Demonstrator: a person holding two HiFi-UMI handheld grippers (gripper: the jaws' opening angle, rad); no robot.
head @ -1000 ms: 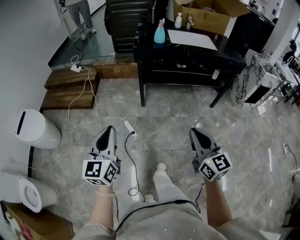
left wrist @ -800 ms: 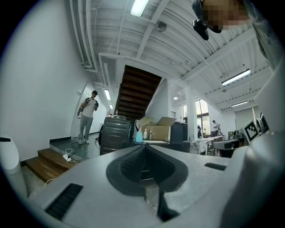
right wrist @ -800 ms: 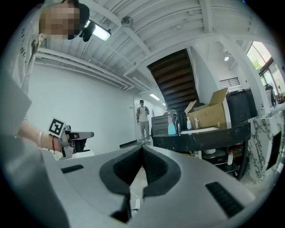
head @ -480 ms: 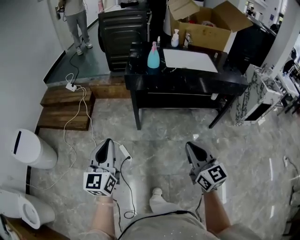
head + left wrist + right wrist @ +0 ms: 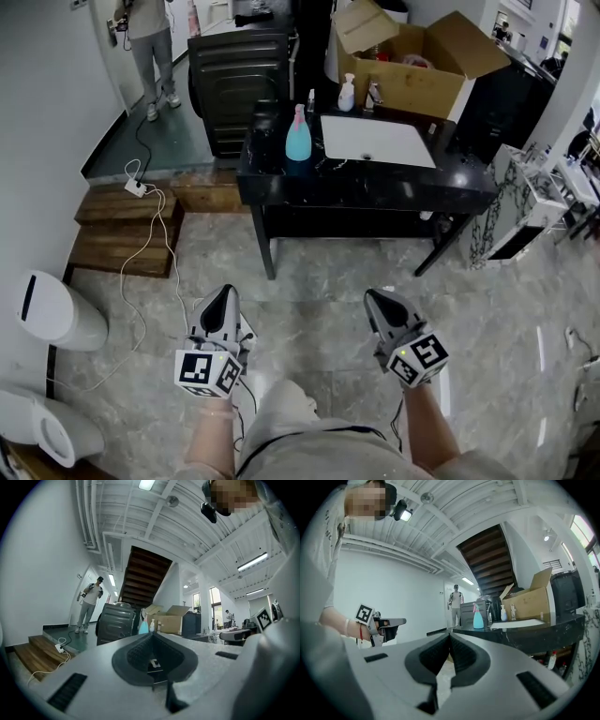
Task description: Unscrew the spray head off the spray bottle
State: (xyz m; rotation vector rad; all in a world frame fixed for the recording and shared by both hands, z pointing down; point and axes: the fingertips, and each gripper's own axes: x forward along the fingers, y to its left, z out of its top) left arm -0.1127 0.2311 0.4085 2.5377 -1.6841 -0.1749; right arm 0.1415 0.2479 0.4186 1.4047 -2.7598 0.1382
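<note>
Head view, far left: white cylindrical bin stood on the grey marble floor. Wooden steps lay above it in frame, with a white power strip at their upper edge.

Upper left: a person stood well apart from everything.

Lower left of centre: left tongs were held level, jaws closed together, nothing between them.

Upper centre: teal-blue plastic spray bottle, pink spray head on, stood upright near the left end of the black worktop, well apart from both tongs. To its right lay a white rectangular sheet. Behind that were a small white pump bottle and an open cardboard box.

Lower right of centre: right tongs were level, jaws likewise pressed shut and empty.
</note>
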